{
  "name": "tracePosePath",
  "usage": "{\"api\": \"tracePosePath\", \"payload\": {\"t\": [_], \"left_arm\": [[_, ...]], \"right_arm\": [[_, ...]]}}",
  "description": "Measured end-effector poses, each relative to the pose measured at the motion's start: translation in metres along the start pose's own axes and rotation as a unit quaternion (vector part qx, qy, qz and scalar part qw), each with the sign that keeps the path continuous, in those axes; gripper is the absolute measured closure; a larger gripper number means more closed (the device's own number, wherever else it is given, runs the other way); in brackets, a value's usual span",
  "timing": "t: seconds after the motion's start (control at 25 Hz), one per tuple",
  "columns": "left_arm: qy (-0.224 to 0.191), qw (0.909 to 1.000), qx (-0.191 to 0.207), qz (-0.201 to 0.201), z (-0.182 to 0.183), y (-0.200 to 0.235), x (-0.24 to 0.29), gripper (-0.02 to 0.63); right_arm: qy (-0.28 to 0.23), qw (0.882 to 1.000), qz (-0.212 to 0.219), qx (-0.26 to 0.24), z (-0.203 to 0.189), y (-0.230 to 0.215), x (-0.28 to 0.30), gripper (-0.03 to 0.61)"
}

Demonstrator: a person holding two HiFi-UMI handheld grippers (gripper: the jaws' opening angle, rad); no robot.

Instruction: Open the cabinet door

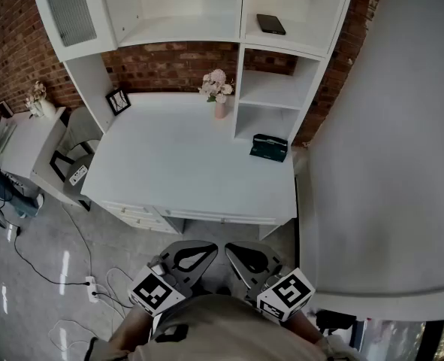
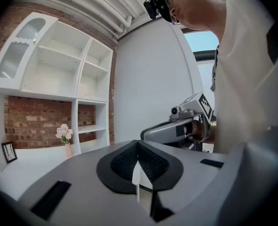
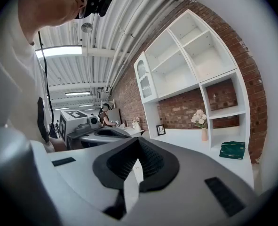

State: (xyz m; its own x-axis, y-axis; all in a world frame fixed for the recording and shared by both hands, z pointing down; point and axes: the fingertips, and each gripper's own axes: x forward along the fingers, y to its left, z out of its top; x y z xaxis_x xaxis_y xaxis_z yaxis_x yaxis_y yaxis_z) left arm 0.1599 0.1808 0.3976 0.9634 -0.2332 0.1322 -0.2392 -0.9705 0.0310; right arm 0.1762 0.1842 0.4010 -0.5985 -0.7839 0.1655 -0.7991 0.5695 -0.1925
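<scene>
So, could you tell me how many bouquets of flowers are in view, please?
2. One bouquet stands in a vase on the desk; the other on the side table at the left. More could be hidden.

The white rectangular bench (image 1: pixel 176 164) carries a small pink vase of pale flowers (image 1: pixel 218 96) near its back edge, a black-framed picture (image 1: pixel 119 101) at its back left corner, and a dark green box (image 1: pixel 269 147) at the right.
</scene>
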Motion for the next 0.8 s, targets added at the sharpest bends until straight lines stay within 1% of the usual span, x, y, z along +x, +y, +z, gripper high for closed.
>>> {"api": "tracePosePath", "payload": {"t": [0.16, 0.24, 0.36, 0.4, 0.48, 0.56, 0.6, 0.8], "left_arm": [[-0.007, 0.9999, 0.012, 0.009, 0.004, 0.028, -0.011, 0.597], [-0.012, 0.9998, 0.010, 0.012, 0.005, 0.043, -0.019, 0.597], [-0.015, 0.9997, 0.002, 0.020, 0.002, 0.061, -0.032, 0.597], [-0.014, 0.9994, -0.005, 0.030, 0.001, 0.070, -0.036, 0.597], [-0.009, 0.9977, -0.014, 0.066, -0.004, 0.093, -0.043, 0.597], [-0.005, 0.9952, -0.012, 0.097, -0.010, 0.116, -0.052, 0.597], [-0.006, 0.9946, -0.014, 0.103, -0.012, 0.123, -0.056, 0.597], [-0.019, 0.9942, -0.032, 0.101, -0.013, 0.135, -0.070, 0.597]], "right_arm": [[0.001, 1.000, 0.013, -0.011, 0.008, 0.010, 0.029, 0.554], [0.005, 1.000, 0.014, -0.018, 0.009, 0.014, 0.044, 0.554], [0.009, 1.000, -0.007, -0.010, 0.008, 0.013, 0.061, 0.554], [0.007, 1.000, -0.016, -0.008, 0.009, 0.010, 0.066, 0.554], [0.002, 1.000, -0.025, -0.007, 0.015, 0.005, 0.075, 0.554], [-0.001, 1.000, -0.025, -0.010, 0.021, 0.003, 0.083, 0.554], [-0.002, 1.000, -0.023, -0.010, 0.022, 0.004, 0.087, 0.554], [0.008, 1.000, 0.002, -0.016, 0.021, 0.018, 0.104, 0.554]]}}
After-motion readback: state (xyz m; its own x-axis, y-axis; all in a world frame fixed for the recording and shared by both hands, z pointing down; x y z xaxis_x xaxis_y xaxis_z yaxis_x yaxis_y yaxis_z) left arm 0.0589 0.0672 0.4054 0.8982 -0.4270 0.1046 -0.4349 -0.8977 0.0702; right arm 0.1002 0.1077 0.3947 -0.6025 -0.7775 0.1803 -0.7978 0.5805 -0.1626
